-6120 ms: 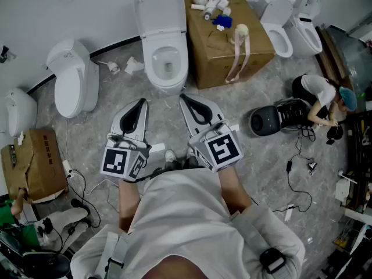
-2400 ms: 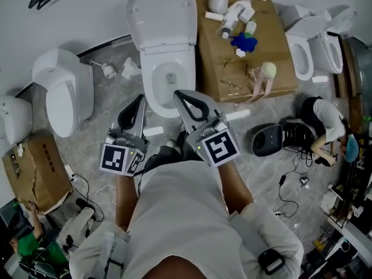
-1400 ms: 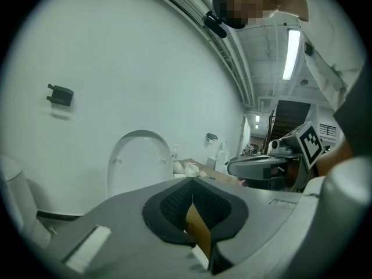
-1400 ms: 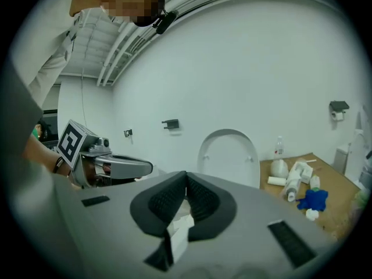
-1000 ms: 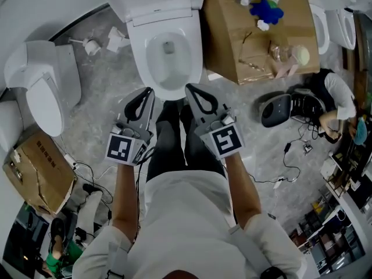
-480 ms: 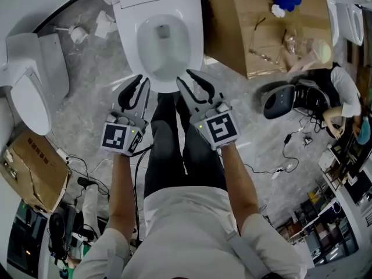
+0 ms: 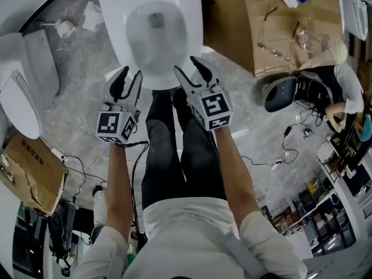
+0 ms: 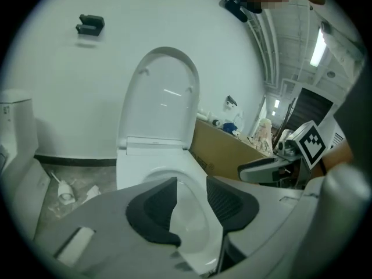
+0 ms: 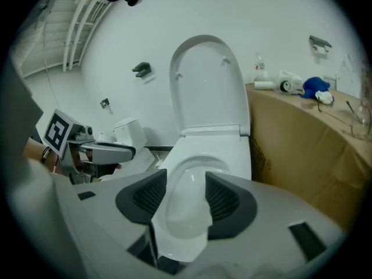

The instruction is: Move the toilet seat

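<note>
A white toilet [image 7: 154, 34] stands ahead of me. Its seat and lid [image 8: 163, 97] are raised upright against the wall, also seen as the lid [image 9: 206, 86] in the right gripper view. My left gripper [image 7: 129, 77] hovers at the front left of the bowl rim. The right gripper [image 7: 187, 70] is at the front right. Both pairs of jaws have just been opening and hold nothing. Through the left gripper's [image 8: 192, 196] gap and the right gripper's [image 9: 185, 193] gap only the bowl's front rim [image 9: 186, 225] shows. I cannot tell whether either gripper touches it.
A cardboard box [image 7: 261, 22] with small items stands right of the toilet. Another toilet [image 7: 23, 92] is at the left, with a second box [image 7: 32, 173] below it. A person [image 7: 343, 92] crouches at the right by a black device [image 7: 279, 95]. Cables [image 7: 290, 150] lie on the floor.
Both grippers have sunk toward the bowl's front rim, and their jaws have gone from shut to open. The toilet now sits closer in the head view.
</note>
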`<state>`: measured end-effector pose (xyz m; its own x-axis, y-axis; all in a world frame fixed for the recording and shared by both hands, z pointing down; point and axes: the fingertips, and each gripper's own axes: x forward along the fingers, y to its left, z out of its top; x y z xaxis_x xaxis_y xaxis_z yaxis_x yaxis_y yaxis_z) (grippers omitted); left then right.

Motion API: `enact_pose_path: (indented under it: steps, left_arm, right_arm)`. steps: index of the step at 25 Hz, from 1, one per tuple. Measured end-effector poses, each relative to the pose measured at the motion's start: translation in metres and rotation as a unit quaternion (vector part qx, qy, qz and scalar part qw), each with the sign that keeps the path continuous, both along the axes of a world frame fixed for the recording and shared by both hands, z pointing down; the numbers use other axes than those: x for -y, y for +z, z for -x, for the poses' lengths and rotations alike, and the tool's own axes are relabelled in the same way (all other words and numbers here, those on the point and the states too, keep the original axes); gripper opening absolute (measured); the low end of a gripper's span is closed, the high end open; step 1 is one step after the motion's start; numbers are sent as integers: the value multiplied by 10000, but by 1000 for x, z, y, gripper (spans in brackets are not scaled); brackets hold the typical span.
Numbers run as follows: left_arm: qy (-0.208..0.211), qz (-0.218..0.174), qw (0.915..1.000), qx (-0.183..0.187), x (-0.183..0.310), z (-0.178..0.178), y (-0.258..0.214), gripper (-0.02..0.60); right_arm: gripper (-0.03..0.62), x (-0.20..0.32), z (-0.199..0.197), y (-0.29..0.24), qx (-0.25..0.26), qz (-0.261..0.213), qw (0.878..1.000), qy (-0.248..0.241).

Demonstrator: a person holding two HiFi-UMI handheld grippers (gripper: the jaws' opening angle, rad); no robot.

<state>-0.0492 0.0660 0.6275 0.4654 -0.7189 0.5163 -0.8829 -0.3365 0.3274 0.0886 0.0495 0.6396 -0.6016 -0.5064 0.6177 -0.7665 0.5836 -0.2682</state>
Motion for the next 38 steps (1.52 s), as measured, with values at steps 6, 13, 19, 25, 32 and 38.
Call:
enact_pose_path:
  steps: [6, 13, 19, 25, 32, 38]
  left_arm:
    - [-5, 329, 9991, 279, -8, 4, 56, 221]
    - [-146, 701, 9968, 347, -24, 11, 108, 282]
    - [-440, 970, 9932, 480, -36, 23, 142, 337]
    - [-837, 1208, 9882, 427, -50, 36, 168, 368]
    - [-1091, 1446, 9834, 82, -61, 37, 189, 400]
    - [-1135, 1558, 9812, -80, -63, 28, 200, 403]
  right_arm:
    - [283, -14, -22, 70, -269, 577, 9972, 381]
    - [356, -27, -36, 117, -438, 874, 9932, 626]
    - [382, -26, -47, 143, -539, 1026, 9900, 810]
    - [434, -33, -57, 166, -568, 1238, 9858, 978]
    - [504, -43, -57, 184, -383, 1560, 9805, 1135]
    - [506, -49, -54, 199, -299, 1774, 9757, 1247]
